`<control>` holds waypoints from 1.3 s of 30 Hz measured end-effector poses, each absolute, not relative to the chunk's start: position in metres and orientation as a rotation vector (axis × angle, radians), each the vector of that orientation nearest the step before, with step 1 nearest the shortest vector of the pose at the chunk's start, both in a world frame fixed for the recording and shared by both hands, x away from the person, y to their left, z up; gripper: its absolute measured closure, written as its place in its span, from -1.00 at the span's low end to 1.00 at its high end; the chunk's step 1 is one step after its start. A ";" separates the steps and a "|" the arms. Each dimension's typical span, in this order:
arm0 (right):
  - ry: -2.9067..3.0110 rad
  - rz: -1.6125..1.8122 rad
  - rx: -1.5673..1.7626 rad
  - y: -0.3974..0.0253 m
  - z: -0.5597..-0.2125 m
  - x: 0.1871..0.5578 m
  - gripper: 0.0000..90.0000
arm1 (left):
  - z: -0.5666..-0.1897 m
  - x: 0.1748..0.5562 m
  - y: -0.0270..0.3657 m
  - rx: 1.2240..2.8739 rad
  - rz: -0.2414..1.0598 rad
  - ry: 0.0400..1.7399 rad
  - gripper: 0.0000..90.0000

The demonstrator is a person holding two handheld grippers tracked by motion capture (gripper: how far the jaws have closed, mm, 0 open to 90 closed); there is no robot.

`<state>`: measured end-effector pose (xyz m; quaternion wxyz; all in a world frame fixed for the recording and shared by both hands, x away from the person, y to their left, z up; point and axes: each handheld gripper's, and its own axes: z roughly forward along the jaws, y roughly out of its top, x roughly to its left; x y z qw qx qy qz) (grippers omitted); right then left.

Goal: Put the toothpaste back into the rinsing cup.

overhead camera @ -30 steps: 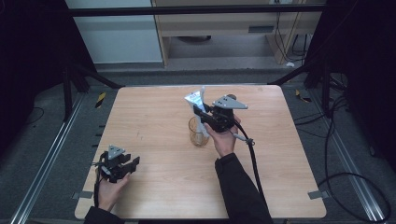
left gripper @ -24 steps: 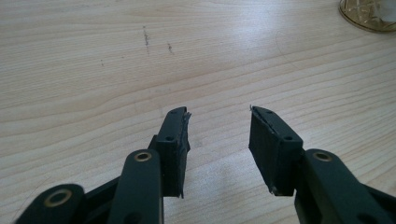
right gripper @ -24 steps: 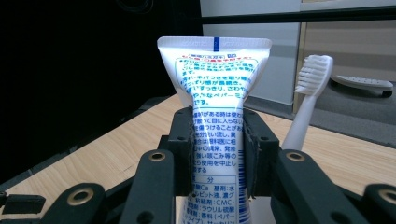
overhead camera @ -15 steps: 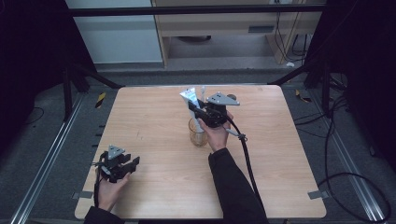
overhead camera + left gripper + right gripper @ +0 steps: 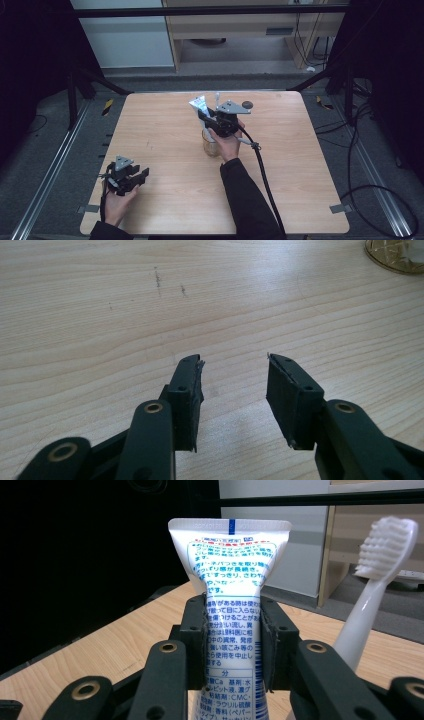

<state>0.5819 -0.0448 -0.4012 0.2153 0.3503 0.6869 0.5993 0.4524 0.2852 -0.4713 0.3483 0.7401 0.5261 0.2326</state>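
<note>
My right gripper (image 5: 205,116) is shut on a white toothpaste tube (image 5: 198,105) with blue print, held upright with its flat crimped end up, right above a clear glass cup (image 5: 210,145) at the table's middle. In the right gripper view the tube (image 5: 231,570) is clamped between both jaws of that gripper (image 5: 232,611). A white toothbrush (image 5: 376,575) stands bristles up just to the tube's right; its lower end is hidden. My left gripper (image 5: 141,175) rests open near the front left of the table, and in its own view (image 5: 235,367) nothing lies between the jaws.
The wooden table (image 5: 165,125) is bare around the cup. The cup's base (image 5: 396,255) shows at the far right of the left gripper view. A black cable (image 5: 262,170) trails from the right gripper along the forearm. Dark frame posts stand around the table.
My right gripper has shifted a little to the left with the toothpaste tube, coming over the cup. The left gripper has stayed where it was.
</note>
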 end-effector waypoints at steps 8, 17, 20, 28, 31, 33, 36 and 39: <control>1.903 1.646 0.958 -0.047 -0.411 0.583 0.53 | -0.471 0.452 0.285 1.920 0.604 1.364 0.27; 1.907 1.676 0.906 -0.048 -0.424 0.577 0.52 | -0.471 0.452 0.285 1.915 0.606 1.367 0.27; 1.909 1.677 0.899 -0.051 -0.429 0.575 0.51 | -0.471 0.452 0.285 1.915 0.606 1.366 0.27; 1.934 1.643 0.900 -0.056 -0.426 0.570 0.48 | -0.471 0.452 0.285 1.915 0.607 1.367 0.27; 1.963 1.624 0.898 -0.058 -0.423 0.568 0.47 | -0.471 0.452 0.285 1.915 0.608 1.366 0.27; 1.982 1.603 0.902 -0.060 -0.421 0.565 0.47 | -0.471 0.452 0.285 1.915 0.608 1.367 0.27; 2.006 1.564 0.907 -0.062 -0.418 0.561 0.47 | -0.471 0.452 0.285 1.914 0.609 1.366 0.27; 2.043 1.507 0.917 -0.065 -0.415 0.556 0.47 | -0.471 0.452 0.284 1.916 0.609 1.365 0.27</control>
